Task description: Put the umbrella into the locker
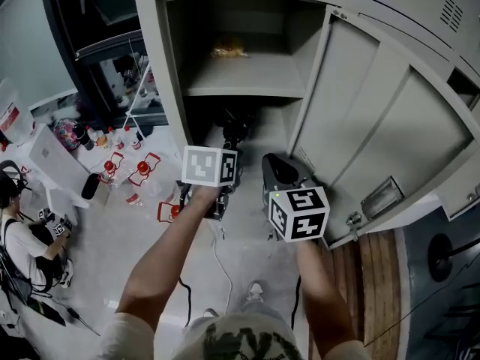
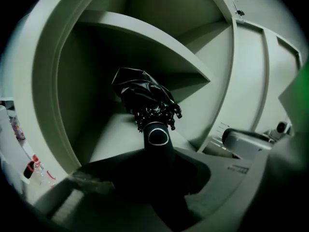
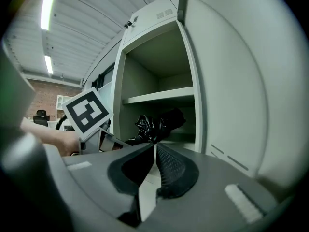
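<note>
A folded black umbrella pokes into the lower compartment of the open grey locker, under its shelf. My left gripper is shut on the umbrella's handle. In the left gripper view the handle runs out from between the dark jaws, and the bunched canopy lies ahead, inside the compartment. My right gripper hangs just right of it, at the locker's mouth. Its jaws stand together with nothing between them. From there the umbrella and the left gripper's marker cube show to the left.
The locker door stands open at the right. A small yellowish thing lies on the upper shelf. Bottles and red-handled things stand on the floor at the left, where a person sits. A cable trails on the floor.
</note>
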### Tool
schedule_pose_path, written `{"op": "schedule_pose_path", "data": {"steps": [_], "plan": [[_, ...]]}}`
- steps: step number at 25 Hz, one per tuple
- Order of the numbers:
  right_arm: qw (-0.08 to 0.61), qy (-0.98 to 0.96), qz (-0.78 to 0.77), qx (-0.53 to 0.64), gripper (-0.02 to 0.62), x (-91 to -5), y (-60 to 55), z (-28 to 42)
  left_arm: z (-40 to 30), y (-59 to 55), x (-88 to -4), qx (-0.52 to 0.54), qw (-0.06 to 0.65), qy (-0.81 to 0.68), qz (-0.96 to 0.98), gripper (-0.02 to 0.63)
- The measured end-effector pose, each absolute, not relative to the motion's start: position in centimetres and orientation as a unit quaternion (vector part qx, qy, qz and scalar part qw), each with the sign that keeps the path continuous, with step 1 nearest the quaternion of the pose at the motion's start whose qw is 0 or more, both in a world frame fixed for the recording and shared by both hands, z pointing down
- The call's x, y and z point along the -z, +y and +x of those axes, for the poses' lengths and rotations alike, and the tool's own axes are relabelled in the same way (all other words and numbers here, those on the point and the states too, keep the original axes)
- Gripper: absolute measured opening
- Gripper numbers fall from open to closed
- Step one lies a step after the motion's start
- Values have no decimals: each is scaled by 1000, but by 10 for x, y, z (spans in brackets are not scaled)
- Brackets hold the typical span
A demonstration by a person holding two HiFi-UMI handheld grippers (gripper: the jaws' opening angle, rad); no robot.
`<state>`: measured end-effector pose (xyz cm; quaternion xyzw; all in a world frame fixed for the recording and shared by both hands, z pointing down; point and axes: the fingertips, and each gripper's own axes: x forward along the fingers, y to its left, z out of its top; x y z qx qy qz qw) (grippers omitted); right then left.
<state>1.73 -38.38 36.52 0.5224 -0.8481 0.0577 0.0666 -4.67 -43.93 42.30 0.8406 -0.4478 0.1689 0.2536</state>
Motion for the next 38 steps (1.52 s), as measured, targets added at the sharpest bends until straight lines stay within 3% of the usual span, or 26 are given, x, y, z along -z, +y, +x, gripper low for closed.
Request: {"op": "schedule_pose_path", "data": {"steps": [11, 22, 38], "plan": [[74, -854, 511, -62, 14, -375, -411, 13, -39, -477, -437, -225, 242, -449, 830, 97], [73, -855, 509, -67, 14, -380, -418, 14, -30, -490, -445, -239, 280, -435, 822, 122], [62, -851, 517, -72, 14, -377, -410, 19, -29, -492, -430, -227, 218, -446, 838, 156]]}}
